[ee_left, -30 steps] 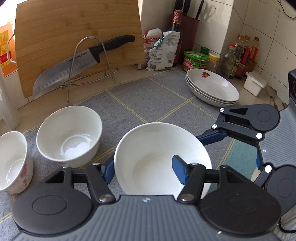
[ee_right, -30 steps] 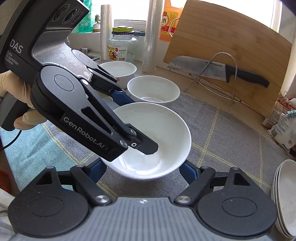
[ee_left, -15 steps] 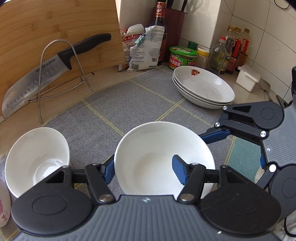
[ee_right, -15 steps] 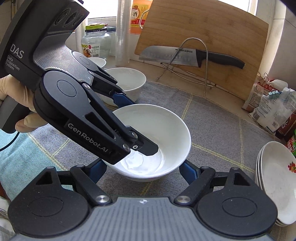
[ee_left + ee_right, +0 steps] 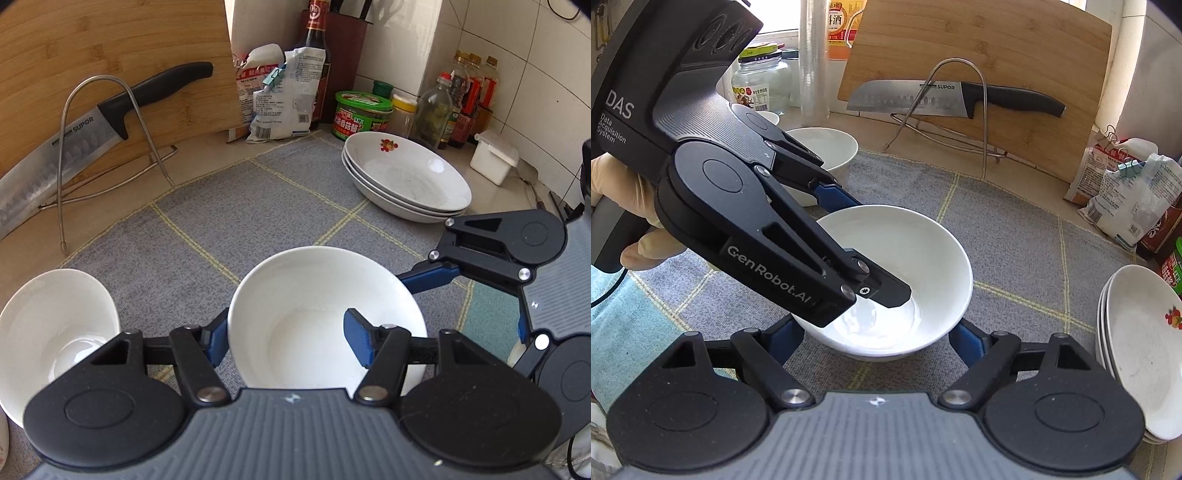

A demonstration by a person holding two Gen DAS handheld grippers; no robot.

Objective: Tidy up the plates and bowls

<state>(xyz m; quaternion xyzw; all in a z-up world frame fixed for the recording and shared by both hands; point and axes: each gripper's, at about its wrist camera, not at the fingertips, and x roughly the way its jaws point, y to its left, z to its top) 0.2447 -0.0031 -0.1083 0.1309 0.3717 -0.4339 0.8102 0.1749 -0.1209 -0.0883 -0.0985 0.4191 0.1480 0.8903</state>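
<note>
Over the counter's grey mat, the left gripper pinched one wall of a white bowl; the right gripper straddled it, spread, so it might tip loose.

— Where are we? Looks to us like a home kitchen counter.

— We agree: a bamboo cutting board leans at the back with a SUPOR knife on a wire rack, sauce bottles crowd the tiled wall, and white bowls and stacked plates sit on a grey checked mat.
</note>
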